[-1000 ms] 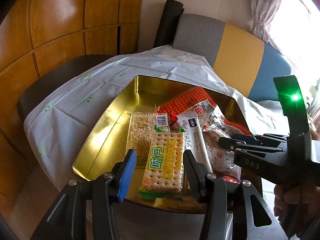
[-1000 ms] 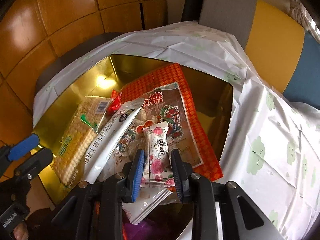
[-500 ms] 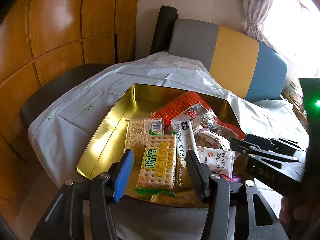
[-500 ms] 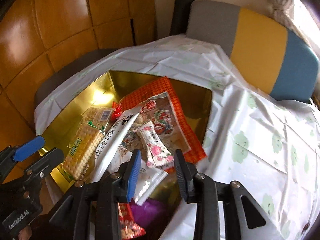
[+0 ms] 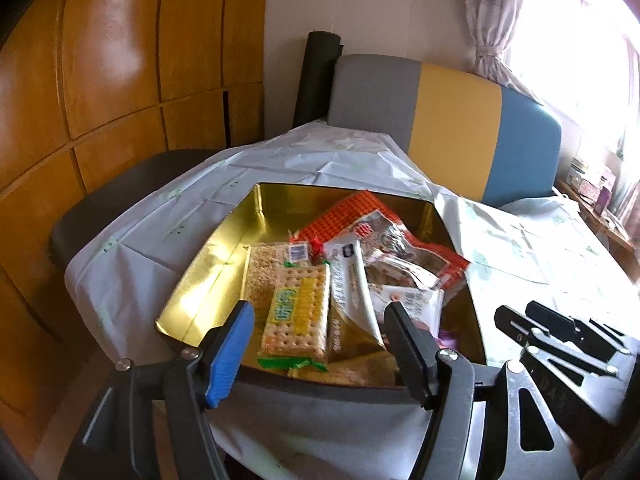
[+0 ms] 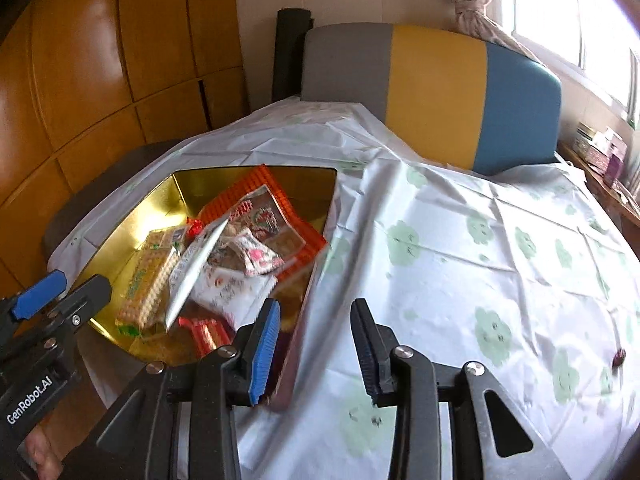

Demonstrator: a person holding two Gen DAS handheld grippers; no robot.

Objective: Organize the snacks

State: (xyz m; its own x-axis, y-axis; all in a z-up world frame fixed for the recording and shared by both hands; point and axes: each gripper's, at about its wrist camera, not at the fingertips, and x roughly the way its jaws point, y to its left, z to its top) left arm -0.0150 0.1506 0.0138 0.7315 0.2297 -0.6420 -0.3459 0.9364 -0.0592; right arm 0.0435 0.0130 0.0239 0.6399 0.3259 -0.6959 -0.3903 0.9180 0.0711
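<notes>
A gold tin [image 5: 208, 276] [image 6: 160, 196] sits on the table and holds several snack packs. A yellow cracker pack [image 5: 298, 312] [image 6: 146, 284] lies at its near left. A red-orange bag [image 5: 352, 212] [image 6: 260, 188] lies at the back, with a white pack [image 5: 352, 276] and a pink flowered candy pack [image 6: 258, 254] over it. My left gripper [image 5: 320, 332] is open and empty, held back from the tin's near edge. My right gripper [image 6: 314, 340] is open and empty over the tablecloth, right of the tin.
A white tablecloth with green flowers [image 6: 480, 248] covers the table. A grey, yellow and blue chair back [image 5: 440, 128] stands behind it, a dark chair [image 5: 120, 204] at the left. Wooden wall panels [image 5: 100, 80] run along the left. A small dark object [image 6: 618, 357] lies at the far right.
My right gripper opened and left the pink flowered pack in the tin, then pulled back and to the right. My left gripper drew back from the tin.
</notes>
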